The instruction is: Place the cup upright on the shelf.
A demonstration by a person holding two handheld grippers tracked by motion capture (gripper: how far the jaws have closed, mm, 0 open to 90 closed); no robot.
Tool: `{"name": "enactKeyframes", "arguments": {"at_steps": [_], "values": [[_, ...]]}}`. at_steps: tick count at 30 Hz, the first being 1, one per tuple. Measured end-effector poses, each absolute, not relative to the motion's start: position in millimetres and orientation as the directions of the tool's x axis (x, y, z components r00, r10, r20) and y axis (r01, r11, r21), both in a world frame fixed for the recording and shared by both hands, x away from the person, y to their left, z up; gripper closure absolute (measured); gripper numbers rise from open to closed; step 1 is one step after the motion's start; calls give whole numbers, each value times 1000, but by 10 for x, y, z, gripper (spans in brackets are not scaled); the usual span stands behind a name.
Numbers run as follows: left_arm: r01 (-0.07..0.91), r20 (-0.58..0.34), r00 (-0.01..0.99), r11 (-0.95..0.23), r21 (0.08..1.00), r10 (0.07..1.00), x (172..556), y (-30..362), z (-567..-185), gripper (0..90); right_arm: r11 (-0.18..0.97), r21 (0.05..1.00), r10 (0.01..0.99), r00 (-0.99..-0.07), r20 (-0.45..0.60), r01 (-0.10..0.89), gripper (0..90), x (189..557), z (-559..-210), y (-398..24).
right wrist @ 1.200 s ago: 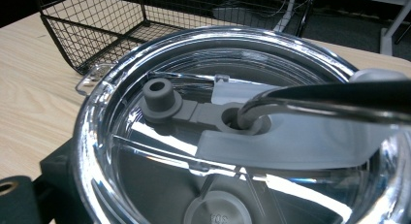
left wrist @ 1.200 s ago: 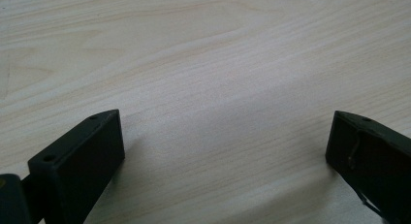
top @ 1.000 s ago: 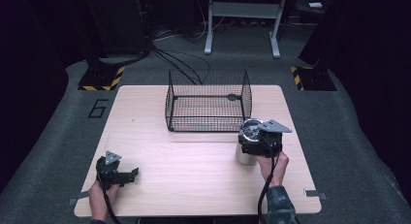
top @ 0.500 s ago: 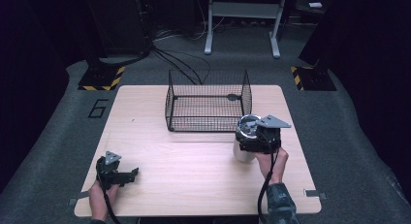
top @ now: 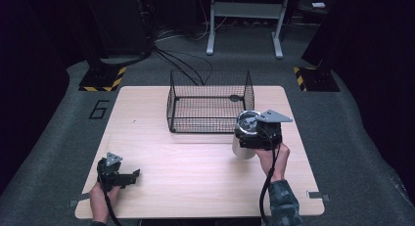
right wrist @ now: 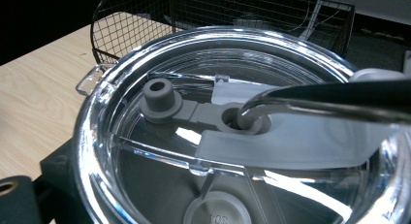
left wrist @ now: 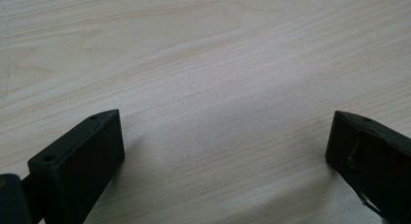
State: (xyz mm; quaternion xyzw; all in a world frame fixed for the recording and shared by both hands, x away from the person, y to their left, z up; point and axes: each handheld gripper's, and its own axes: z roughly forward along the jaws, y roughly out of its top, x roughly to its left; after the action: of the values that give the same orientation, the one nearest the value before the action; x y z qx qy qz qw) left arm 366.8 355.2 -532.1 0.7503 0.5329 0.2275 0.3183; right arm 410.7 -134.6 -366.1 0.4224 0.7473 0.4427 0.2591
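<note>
A white tumbler (top: 240, 147) with a clear lid (top: 247, 121) is at the right of the table, just in front of the wire basket's near right corner. My right gripper (top: 254, 134) is shut on it near the top. In the right gripper view the lid (right wrist: 194, 136) sits close up, with a grey stopper (right wrist: 160, 95) and a dark curved bar across it. My left gripper (top: 134, 176) rests open on the table's near left. Bare wood lies between its jaws in the left gripper view (left wrist: 225, 136).
A black wire basket (top: 210, 101) stands at the back middle of the wooden table (top: 195, 182), and in the right gripper view the basket (right wrist: 145, 20) is just behind the lid. The floor around the table is dark carpet, with cables and stands behind.
My right gripper has carried the tumbler a little to the left and toward the basket. The left gripper has stayed where it was.
</note>
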Motion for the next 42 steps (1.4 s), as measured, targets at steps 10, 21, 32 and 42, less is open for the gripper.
{"name": "enactKeyframes", "arguments": {"at_steps": [10,21,32,42], "values": [[655,2,328,-229,720,945,3668,3552,-5321,3,263,880,852,-523,-21,394,34,4174,-3504,-1293],[655,3,328,-230,720,945,3668,3552,-5321,3,278,881,839,-543,-27,384,34,4244,-3374,-1197],[654,3,329,-230,720,944,3668,3553,-5321,3,289,880,829,-558,-33,377,34,4345,-3259,-1117],[655,2,328,-229,720,945,3668,3552,-5321,3,289,881,828,-559,-34,375,34,4440,-3163,-1067]]}}
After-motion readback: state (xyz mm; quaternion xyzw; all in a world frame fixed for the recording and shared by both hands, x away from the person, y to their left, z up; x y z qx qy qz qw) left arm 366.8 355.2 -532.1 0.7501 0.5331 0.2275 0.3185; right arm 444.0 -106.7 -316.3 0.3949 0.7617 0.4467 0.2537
